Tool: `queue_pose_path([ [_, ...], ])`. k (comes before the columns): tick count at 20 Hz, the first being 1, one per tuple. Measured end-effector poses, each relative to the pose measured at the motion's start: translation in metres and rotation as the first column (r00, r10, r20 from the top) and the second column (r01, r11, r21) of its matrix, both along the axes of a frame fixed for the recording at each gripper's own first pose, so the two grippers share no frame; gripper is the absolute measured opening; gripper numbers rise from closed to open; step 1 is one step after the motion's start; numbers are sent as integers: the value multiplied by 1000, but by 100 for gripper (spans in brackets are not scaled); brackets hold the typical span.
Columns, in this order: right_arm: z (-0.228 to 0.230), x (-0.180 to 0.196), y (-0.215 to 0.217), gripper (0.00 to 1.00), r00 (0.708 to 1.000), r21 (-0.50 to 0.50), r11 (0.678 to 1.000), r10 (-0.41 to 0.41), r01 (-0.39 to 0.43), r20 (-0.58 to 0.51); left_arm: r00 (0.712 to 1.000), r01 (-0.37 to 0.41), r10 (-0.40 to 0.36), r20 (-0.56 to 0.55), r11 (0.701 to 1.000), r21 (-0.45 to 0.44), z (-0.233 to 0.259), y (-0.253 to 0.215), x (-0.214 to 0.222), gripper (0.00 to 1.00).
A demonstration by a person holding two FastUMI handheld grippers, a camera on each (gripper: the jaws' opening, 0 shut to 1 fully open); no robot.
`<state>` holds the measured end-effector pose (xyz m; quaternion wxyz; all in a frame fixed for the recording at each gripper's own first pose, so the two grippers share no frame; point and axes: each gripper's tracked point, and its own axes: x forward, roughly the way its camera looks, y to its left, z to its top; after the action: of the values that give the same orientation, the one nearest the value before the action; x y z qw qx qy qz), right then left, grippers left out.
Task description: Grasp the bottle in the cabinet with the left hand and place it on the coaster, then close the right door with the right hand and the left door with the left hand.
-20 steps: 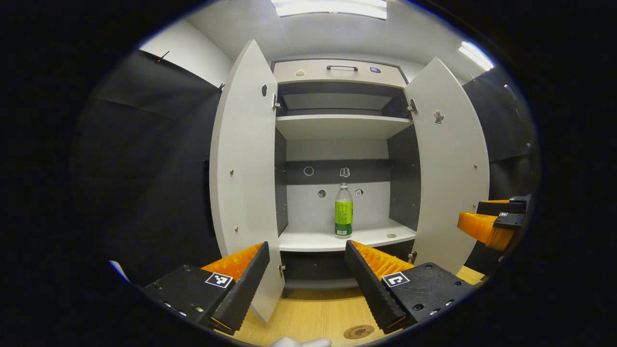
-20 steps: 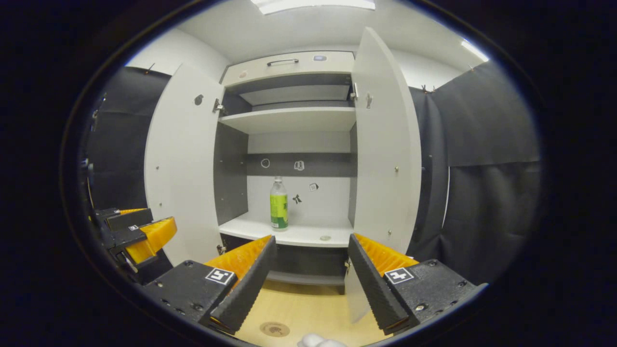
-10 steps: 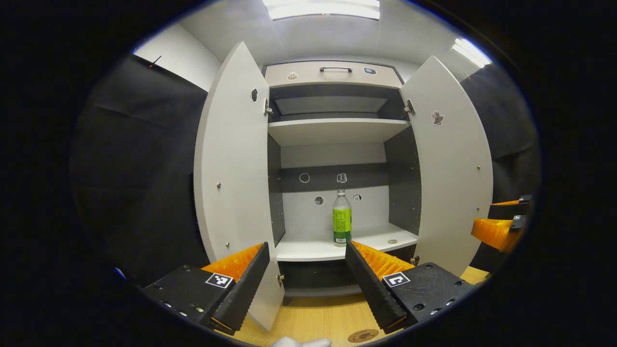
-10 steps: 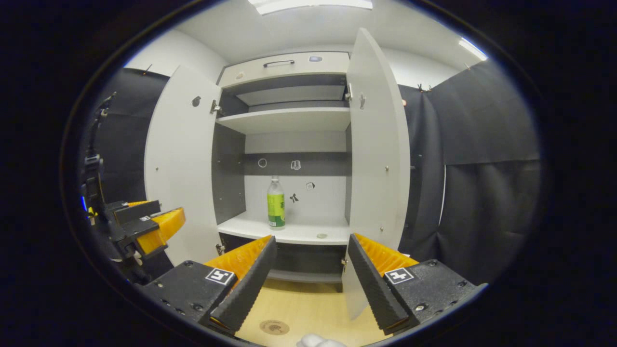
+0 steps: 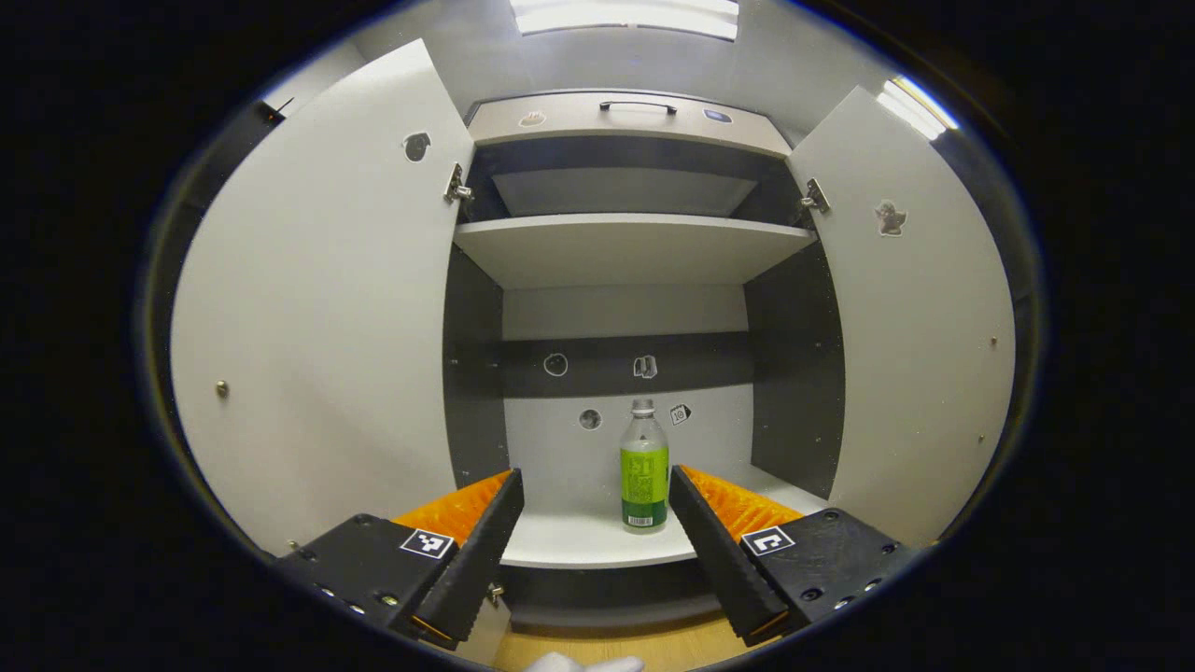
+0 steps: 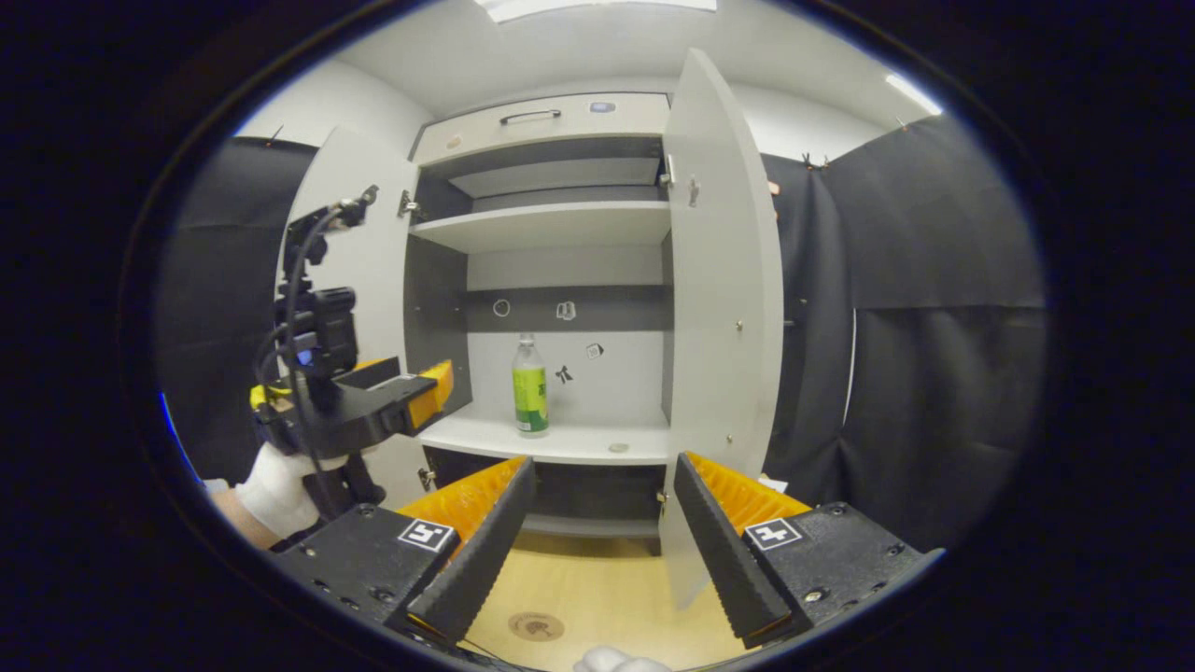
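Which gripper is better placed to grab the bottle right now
Left. The left gripper is open and lined up with the bottle at the shelf; the right gripper hangs farther back.

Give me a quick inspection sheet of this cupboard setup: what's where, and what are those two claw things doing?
Surface: light wooden table below the cupboard.
Job's things: bottle upright on the lower shelf; coaster on the table; left door and right door both open.
Clutter: small round thing on the shelf, too small to identify.
Grippers: left gripper open, lined up with the bottle, not touching; right gripper open, holding nothing.
Cables: black cable looped on the left gripper.
Surroundings: black cloth wall, ceiling lights.
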<state>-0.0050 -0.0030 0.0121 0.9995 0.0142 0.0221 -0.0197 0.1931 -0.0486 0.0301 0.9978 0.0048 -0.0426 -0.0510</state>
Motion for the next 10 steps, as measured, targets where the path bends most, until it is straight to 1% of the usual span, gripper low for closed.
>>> queue_pose_path([
  [3, -2, 2, -4, 98, 1000, -4, 1000, -18, 18, -18, 1000, -2, 2, 3, 1000, -3, -2, -13, 45, 96],
  [5, -5, 4, -6, 98, 999, -7, 1000, -29, 29, -31, 1000, 16, -16, -3, 1000, -21, -9, -29, 68, 96],
  [8, -6, 11, -6, 98, 998, -14, 999, -43, 42, -45, 1000, 9, -9, 4, 1000, 2, -14, -44, 102, 97],
  [10, -8, 14, -6, 99, 997, -23, 999, -46, 45, -54, 1000, 2, -2, 8, 1000, 10, -17, -51, 123, 96],
])
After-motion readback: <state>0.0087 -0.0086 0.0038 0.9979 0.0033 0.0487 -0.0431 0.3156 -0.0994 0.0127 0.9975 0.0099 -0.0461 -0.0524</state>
